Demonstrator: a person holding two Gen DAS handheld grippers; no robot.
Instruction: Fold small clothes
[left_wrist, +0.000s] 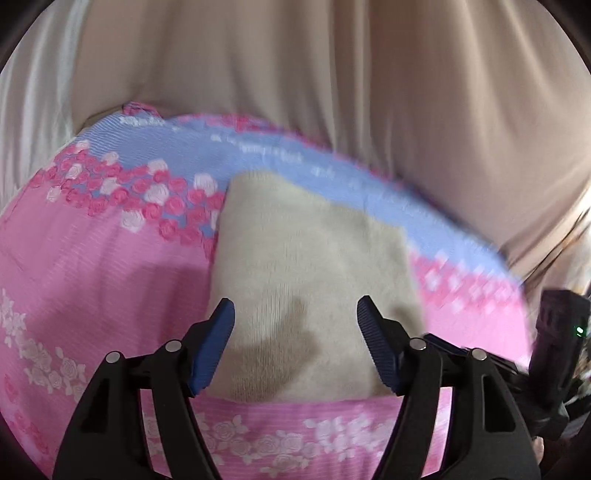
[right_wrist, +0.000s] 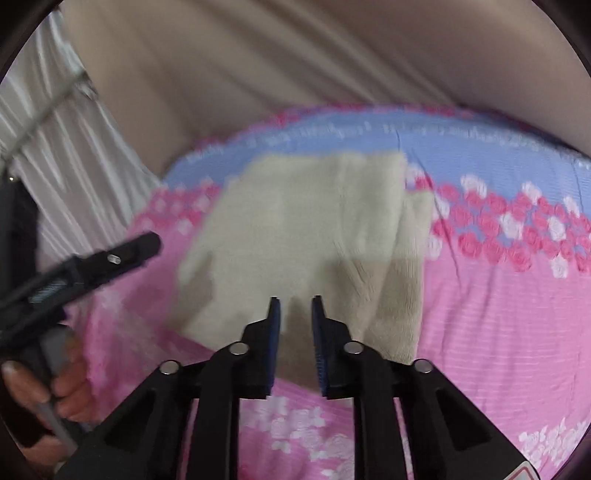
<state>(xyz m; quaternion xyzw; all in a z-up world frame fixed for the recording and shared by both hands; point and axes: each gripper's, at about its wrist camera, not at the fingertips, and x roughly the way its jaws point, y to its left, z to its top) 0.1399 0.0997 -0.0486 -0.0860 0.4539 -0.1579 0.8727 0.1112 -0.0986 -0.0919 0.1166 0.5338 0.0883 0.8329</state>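
Observation:
A folded cream fleece garment (left_wrist: 310, 266) lies flat on the pink and blue floral bedsheet (left_wrist: 92, 266). My left gripper (left_wrist: 295, 308) hovers above its near edge with its jaws wide apart and nothing between them. In the right wrist view the garment (right_wrist: 303, 236) lies in the middle, with a narrower folded strip along its right side. My right gripper (right_wrist: 295, 306) is above its near edge, its jaws a narrow gap apart and empty. The left gripper (right_wrist: 110, 258) shows at the left, held by a hand.
Beige curtains (left_wrist: 369, 74) hang behind the far edge of the bed. White pleated fabric (right_wrist: 55, 155) hangs at the left. The right gripper's body (left_wrist: 557, 332) shows at the right edge of the left wrist view.

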